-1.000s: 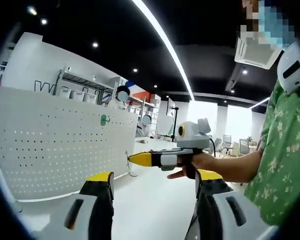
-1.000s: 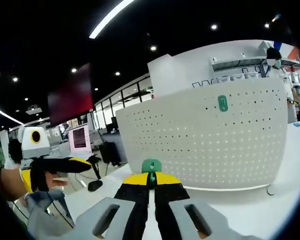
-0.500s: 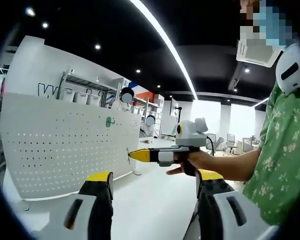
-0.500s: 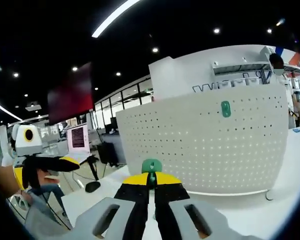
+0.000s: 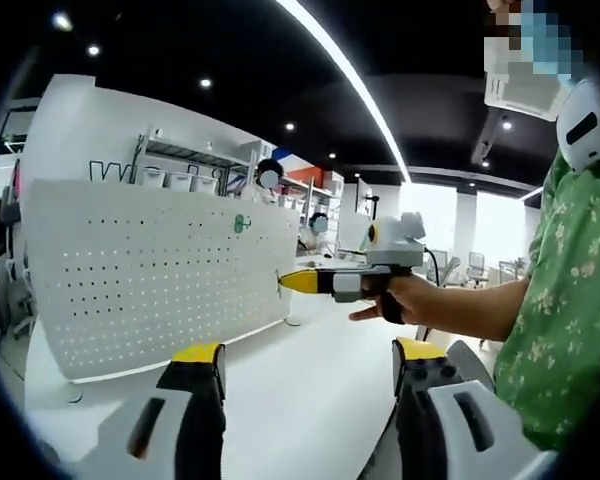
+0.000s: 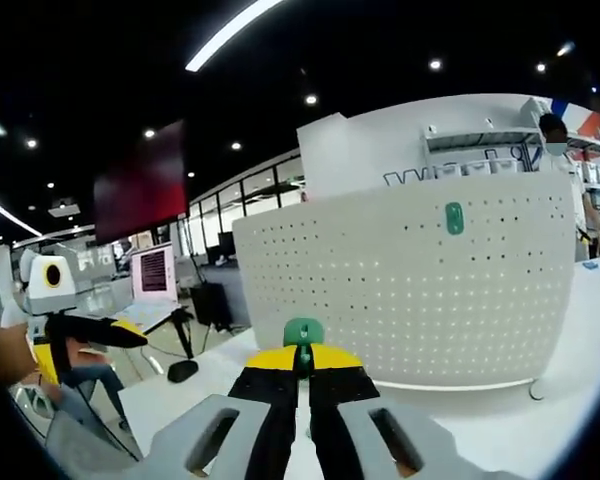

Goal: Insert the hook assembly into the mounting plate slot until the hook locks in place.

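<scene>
A white perforated mounting plate (image 5: pixel 160 290) stands upright on the white table (image 5: pixel 300 410). One green hook (image 5: pixel 240 224) sits in its upper part. My left gripper (image 5: pixel 308 355) is open over the table with nothing between its jaws. My right gripper (image 5: pixel 325 283), held in a hand, points its yellow tips at the plate's right edge. In the right gripper view the plate (image 6: pixel 410 290) faces me with the mounted green hook (image 6: pixel 454 217). My right gripper (image 6: pixel 303 352) is shut on a second green hook assembly (image 6: pixel 303 333), still apart from the plate. The left gripper (image 6: pixel 80 330) shows at far left.
A person in a green patterned shirt (image 5: pixel 570 330) stands at the right of the left gripper view. Shelves with bins (image 5: pixel 180 178) rise behind the plate. A lit screen (image 6: pixel 155 275) and a dark stand (image 6: pixel 183 368) lie left of the plate.
The left gripper's camera has turned, so plate and right gripper sit further right in its view. In the right gripper view the left gripper has slid leftward. The right gripper still holds the hook.
</scene>
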The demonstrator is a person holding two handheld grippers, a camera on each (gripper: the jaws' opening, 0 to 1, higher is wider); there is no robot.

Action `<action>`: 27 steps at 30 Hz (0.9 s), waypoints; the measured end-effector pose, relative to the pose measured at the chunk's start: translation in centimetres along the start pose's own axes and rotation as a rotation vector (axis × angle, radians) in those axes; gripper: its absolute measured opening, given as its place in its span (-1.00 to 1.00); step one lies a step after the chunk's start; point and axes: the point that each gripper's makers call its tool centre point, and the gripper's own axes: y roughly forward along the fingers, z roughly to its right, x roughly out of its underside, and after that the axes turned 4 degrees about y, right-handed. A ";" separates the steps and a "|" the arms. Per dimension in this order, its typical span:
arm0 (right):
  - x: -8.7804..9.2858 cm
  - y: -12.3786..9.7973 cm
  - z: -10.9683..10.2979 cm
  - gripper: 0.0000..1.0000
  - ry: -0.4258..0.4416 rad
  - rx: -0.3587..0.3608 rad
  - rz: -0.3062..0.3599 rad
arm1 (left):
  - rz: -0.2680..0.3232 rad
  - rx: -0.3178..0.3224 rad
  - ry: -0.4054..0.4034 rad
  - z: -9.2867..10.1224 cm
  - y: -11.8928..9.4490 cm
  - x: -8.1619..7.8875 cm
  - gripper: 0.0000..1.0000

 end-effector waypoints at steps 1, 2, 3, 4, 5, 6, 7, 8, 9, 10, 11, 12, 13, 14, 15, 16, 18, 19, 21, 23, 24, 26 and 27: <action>0.1 0.0 0.0 -0.97 -0.001 0.004 0.000 | 0.001 -0.002 -0.004 0.0 -0.2 0.0 0.40; 0.1 0.0 0.1 -0.97 0.000 0.007 0.000 | 0.004 -0.005 -0.004 0.2 -0.5 -0.1 0.40; 0.1 0.0 0.1 -0.97 0.001 0.009 0.001 | 0.006 -0.005 -0.005 0.3 -0.6 -0.1 0.40; 0.1 0.0 0.1 -0.97 0.000 0.013 0.003 | 0.009 -0.005 -0.008 0.4 -0.9 -0.1 0.40; 0.1 0.1 0.1 -0.97 -0.001 0.016 0.003 | 0.008 -0.006 -0.010 0.4 -1.0 -0.1 0.40; 0.1 0.1 0.0 -0.97 -0.002 0.018 0.003 | 0.006 -0.007 -0.011 0.5 -1.3 -0.1 0.40; 0.1 0.1 0.0 -0.97 -0.003 0.020 0.004 | 0.005 -0.008 -0.011 0.4 -1.5 0.0 0.41; 0.1 0.2 0.0 -0.97 -0.005 0.022 0.005 | 0.007 -0.011 -0.010 0.4 -1.8 -0.1 0.41; 0.1 0.2 0.0 -0.97 -0.006 0.022 0.004 | 0.010 -0.015 -0.012 0.3 -2.0 -0.1 0.41; 0.2 0.2 0.0 -0.97 -0.008 0.025 0.003 | 0.015 -0.020 -0.013 0.2 -2.3 -0.2 0.41; 0.2 0.2 0.0 -0.97 -0.009 0.026 0.003 | 0.021 -0.023 -0.012 0.1 -2.5 -0.4 0.41; 0.2 0.2 0.0 -0.97 -0.009 0.028 0.003 | 0.028 -0.028 -0.014 0.1 -2.9 -0.5 0.41; 0.1 0.3 0.1 -0.97 -0.009 0.029 0.004 | 0.030 -0.031 -0.014 0.1 -3.1 -0.6 0.41; 0.1 0.3 0.1 -0.97 -0.010 0.031 0.005 | 0.030 -0.035 -0.015 0.1 -3.3 -0.7 0.41; 0.0 0.3 0.2 -0.97 -0.010 0.034 0.007 | 0.029 -0.037 -0.015 0.1 -3.5 -0.7 0.41; -0.1 0.3 0.2 -0.97 -0.010 0.035 0.010 | 0.025 -0.039 -0.014 0.1 -3.7 -0.6 0.41; -0.2 0.4 0.3 -0.97 -0.011 0.039 0.013 | 0.022 -0.041 -0.015 0.3 -4.1 -0.7 0.40; -0.3 0.4 0.3 -0.97 -0.012 0.040 0.014 | 0.023 -0.042 -0.013 0.3 -4.2 -0.8 0.40; -0.4 0.5 0.3 -0.97 -0.015 0.041 0.015 | 0.032 -0.042 -0.021 0.4 -4.8 -1.0 0.40; -0.4 0.5 0.3 -0.97 -0.016 0.042 0.014 | 0.032 -0.051 -0.019 0.2 -5.3 -1.1 0.40; -0.4 0.5 0.4 -0.97 -0.017 0.043 0.016 | 0.028 -0.061 -0.015 0.0 -5.7 -1.0 0.41; -0.5 0.4 0.4 -0.97 -0.018 0.045 0.015 | 0.032 -0.074 -0.019 -0.3 -6.5 -0.9 0.40; -0.5 0.4 0.5 -0.97 -0.020 0.046 0.013 | 0.030 -0.080 -0.021 -0.3 -6.8 -0.8 0.40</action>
